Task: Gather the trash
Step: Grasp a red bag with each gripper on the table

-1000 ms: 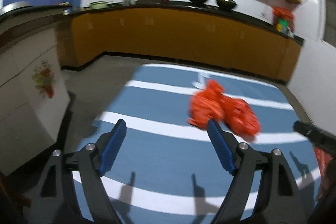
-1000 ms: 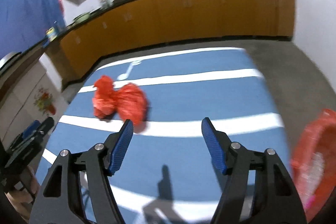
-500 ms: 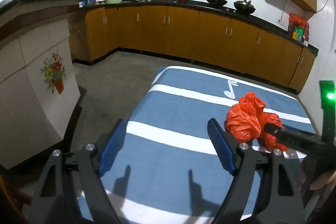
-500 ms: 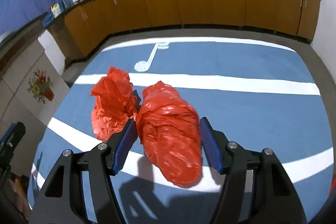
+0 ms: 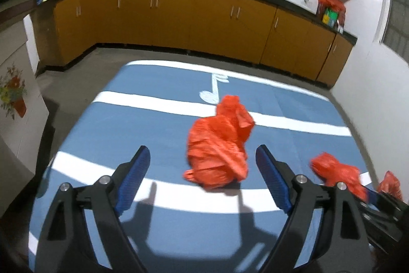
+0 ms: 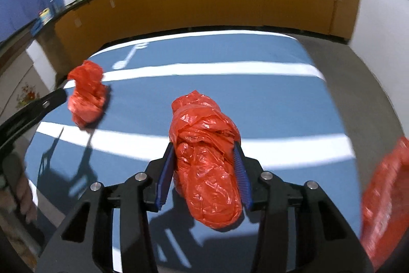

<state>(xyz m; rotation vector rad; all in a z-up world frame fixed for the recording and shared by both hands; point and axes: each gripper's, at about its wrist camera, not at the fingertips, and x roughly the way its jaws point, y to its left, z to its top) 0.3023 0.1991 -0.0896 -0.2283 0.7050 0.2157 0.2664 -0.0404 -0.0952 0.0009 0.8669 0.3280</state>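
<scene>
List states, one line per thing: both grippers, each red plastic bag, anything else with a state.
Right gripper: jaws closing, blue pads against the long crumpled red plastic bag.
Long bag: lying on the blue white-striped mat, between the right pads.
Left gripper: jaws opening, nothing gripped.
Bunched red plastic bag: free on the mat, ahead of the left fingers.
Orange cabinet doors: all closed.

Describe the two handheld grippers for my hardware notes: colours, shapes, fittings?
Both match. The left gripper and right gripper have black angular frames with cut-out openings, round silver bolts at the joints, and two flat fingers faced with ribbed blue pads. No cables or markings are visible.
</scene>
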